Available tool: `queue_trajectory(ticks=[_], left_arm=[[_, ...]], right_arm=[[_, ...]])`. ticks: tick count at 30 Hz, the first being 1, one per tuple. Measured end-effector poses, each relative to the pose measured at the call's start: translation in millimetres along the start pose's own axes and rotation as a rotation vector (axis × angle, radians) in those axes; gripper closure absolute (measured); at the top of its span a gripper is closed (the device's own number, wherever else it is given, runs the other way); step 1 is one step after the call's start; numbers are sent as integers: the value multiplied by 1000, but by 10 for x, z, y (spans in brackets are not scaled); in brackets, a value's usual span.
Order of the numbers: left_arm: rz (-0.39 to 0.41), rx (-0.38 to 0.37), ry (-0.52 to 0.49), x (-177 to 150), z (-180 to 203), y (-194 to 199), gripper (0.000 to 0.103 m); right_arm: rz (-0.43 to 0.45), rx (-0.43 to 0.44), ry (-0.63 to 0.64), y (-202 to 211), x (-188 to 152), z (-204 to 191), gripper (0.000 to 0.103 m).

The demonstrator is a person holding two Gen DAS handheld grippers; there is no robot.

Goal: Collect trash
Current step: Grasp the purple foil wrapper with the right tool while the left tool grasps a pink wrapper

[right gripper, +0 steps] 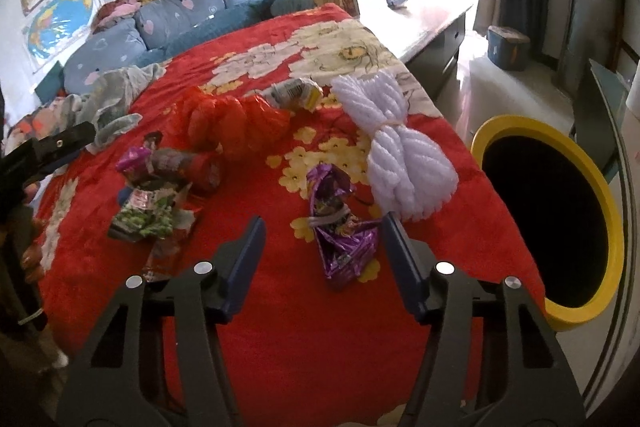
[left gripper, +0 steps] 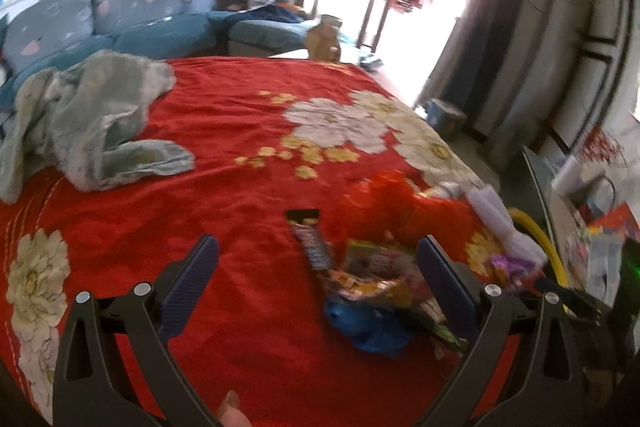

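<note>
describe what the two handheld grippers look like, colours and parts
Both match: the left gripper and right gripper have black angular plastic linkage arms with triangular cut-outs, round silver pivot pins, and two flat fingers faced with dark blue textured pads. No cables or markings show.

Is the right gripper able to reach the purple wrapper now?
Probably yes: the purple wrapper lies between the right gripper's open fingers, and nothing covers it on the red bedspread.
</note>
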State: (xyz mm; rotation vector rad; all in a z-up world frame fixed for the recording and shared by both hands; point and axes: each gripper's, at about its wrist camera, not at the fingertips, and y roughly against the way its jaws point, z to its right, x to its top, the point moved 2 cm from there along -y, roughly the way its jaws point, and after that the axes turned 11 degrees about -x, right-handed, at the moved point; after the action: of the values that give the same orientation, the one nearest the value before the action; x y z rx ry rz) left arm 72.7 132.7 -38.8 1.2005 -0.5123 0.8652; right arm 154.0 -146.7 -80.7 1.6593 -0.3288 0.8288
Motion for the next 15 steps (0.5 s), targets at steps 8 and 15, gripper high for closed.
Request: queue_trajectory(ticks=[8, 15], left_arm=[[-55, -69, -173, -155, 482, -132, 7], [-116, -71, -184, -231, 577, -315, 22]], right_arm=[[-44, 0, -11, -145, -71, 64, 59], [-53, -3, -7, -233, -91, 83, 69]])
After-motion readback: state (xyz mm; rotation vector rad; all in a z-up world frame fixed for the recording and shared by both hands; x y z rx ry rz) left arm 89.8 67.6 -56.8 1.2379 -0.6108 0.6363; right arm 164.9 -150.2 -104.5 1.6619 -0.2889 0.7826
